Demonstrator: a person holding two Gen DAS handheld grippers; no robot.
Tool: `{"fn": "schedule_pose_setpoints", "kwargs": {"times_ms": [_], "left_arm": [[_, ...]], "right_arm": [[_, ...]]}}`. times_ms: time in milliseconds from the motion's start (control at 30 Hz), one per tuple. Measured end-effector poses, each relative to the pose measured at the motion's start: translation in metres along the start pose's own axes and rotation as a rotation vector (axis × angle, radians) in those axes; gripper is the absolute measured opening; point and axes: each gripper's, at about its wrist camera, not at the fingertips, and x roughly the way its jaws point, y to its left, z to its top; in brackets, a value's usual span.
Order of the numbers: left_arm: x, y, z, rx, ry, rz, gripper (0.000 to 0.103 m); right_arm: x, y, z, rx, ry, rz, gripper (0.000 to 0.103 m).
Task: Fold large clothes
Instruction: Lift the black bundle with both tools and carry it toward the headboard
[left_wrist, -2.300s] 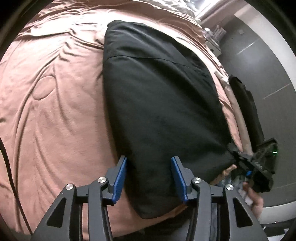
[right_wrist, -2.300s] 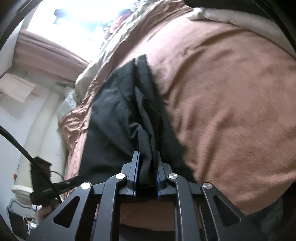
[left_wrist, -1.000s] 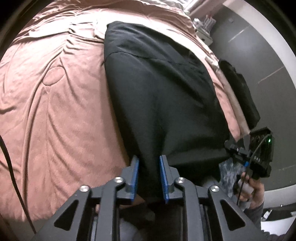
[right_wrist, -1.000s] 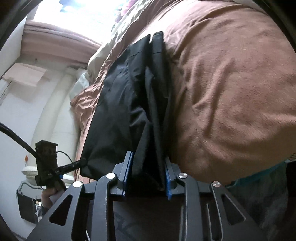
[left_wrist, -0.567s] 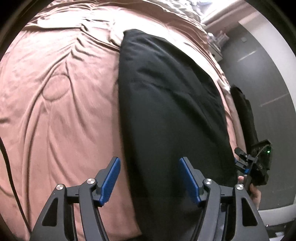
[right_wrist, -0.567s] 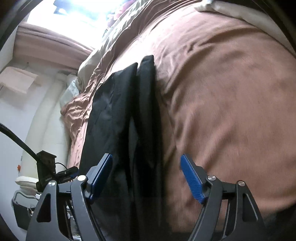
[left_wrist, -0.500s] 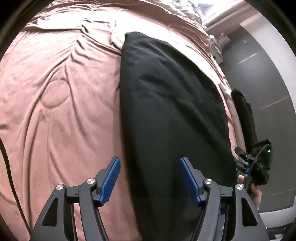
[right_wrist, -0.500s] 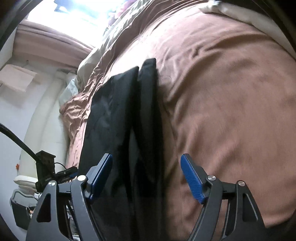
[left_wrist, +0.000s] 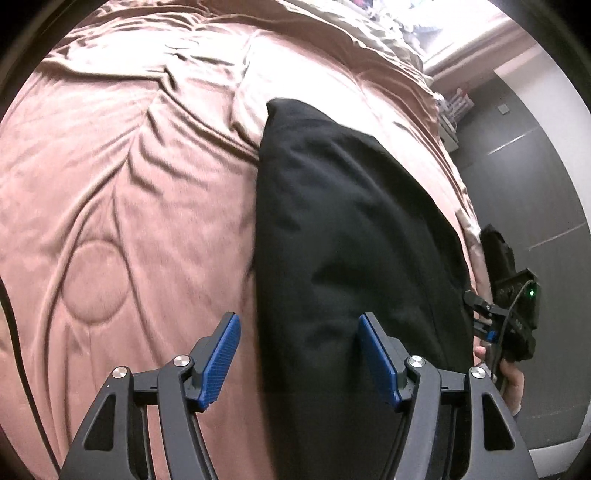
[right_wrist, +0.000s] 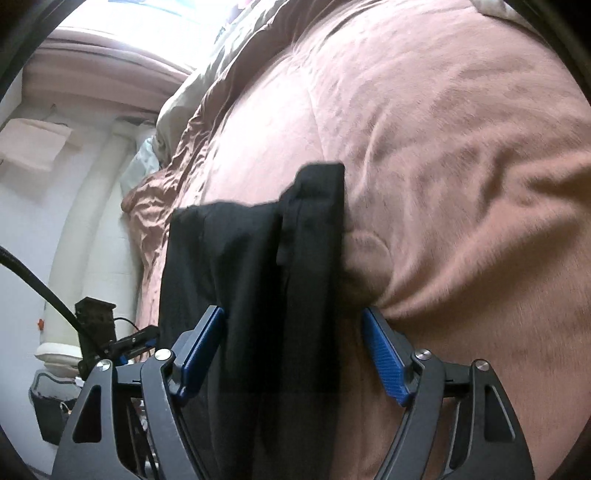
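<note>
A black garment (left_wrist: 351, 240) lies folded in a long strip on the pink bedspread (left_wrist: 129, 177). My left gripper (left_wrist: 299, 358) is open at its near end, with the garment's left edge running between the blue pads (left_wrist: 218, 362). In the right wrist view the same black garment (right_wrist: 266, 280) lies in layered folds, and my right gripper (right_wrist: 291, 358) is open over its near end, holding nothing. The right gripper also shows at the garment's right edge in the left wrist view (left_wrist: 513, 317).
The pink bedspread (right_wrist: 443, 147) is wrinkled and bulges to the right of the garment. A dark wall (left_wrist: 535, 166) and shelf items stand beyond the bed's right side. A white wall and a black bin (right_wrist: 48, 413) are at the left.
Both grippers were shut on the garment's near end a second ago and have opened, letting it go. The garment now lies on the bed, and both grippers have shifted forward over it.
</note>
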Motion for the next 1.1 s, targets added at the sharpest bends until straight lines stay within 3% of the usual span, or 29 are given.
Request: {"fn": "schedule_pose_setpoints", "kwargs": {"times_ms": [300,400,433,467,567,667,833,1100], "left_arm": [[0.020,-0.006,0.023,0.005,-0.012,-0.014,0.067],[0.027,-0.010,0.030,0.015,-0.022,0.010,0.067],[0.029,-0.012,0.031,0.027,-0.025,0.019,0.065],[0.031,-0.012,0.033,0.032,-0.025,0.025,0.062],[0.031,-0.011,0.034,0.016,-0.027,0.030,0.051],[0.021,-0.017,0.032,0.027,-0.044,0.042,0.038],[-0.002,-0.035,0.030,0.063,-0.077,0.040,0.022],[-0.063,-0.053,0.011,0.080,-0.182,-0.002,0.018]], "right_arm": [[0.043,-0.007,0.029,0.017,0.091,0.157,0.075],[0.051,-0.006,0.033,-0.005,0.091,0.158,0.075],[0.055,-0.005,0.034,-0.017,0.094,0.157,0.072],[0.060,-0.001,0.035,-0.031,0.101,0.155,0.057],[0.064,-0.005,0.036,-0.008,0.103,0.134,0.032],[0.047,0.003,0.033,-0.027,0.066,0.158,0.018],[0.030,0.039,0.022,-0.111,0.011,0.139,0.011],[0.000,0.096,-0.008,-0.197,-0.066,0.160,0.009]]}}
